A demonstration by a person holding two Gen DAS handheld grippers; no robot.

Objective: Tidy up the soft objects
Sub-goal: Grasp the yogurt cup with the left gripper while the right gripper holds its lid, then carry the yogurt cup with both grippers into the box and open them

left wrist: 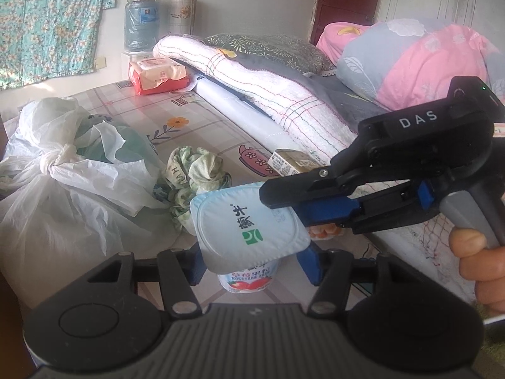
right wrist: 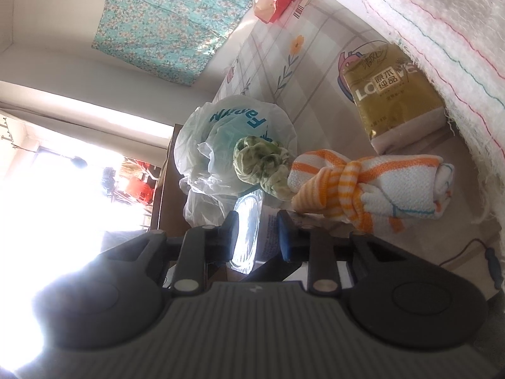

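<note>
a: left gripper (left wrist: 252, 260) — half open around the yogurt cup (left wrist: 249, 230), blue pads on either side of the body, seemingly holding it up, tilted, foil lid facing up.
b: right gripper (right wrist: 257, 232)?
a: nearly closed, pinching the lid's rim from the right, coming in sideways.
b: soft things?
a: on the flowered mat (left wrist: 195, 117). green crumpled cloth (left wrist: 195, 173) just behind the cup, touching the knotted white plastic bag (left wrist: 63, 170). orange-striped knotted towel (right wrist: 369, 186) beside the cloth, gold tissue pack (right wrist: 394, 94) beyond it, against the folded white blanket (left wrist: 268, 85).
b: red wipes pack (left wrist: 157, 75)?
a: far end, well apart.
</note>
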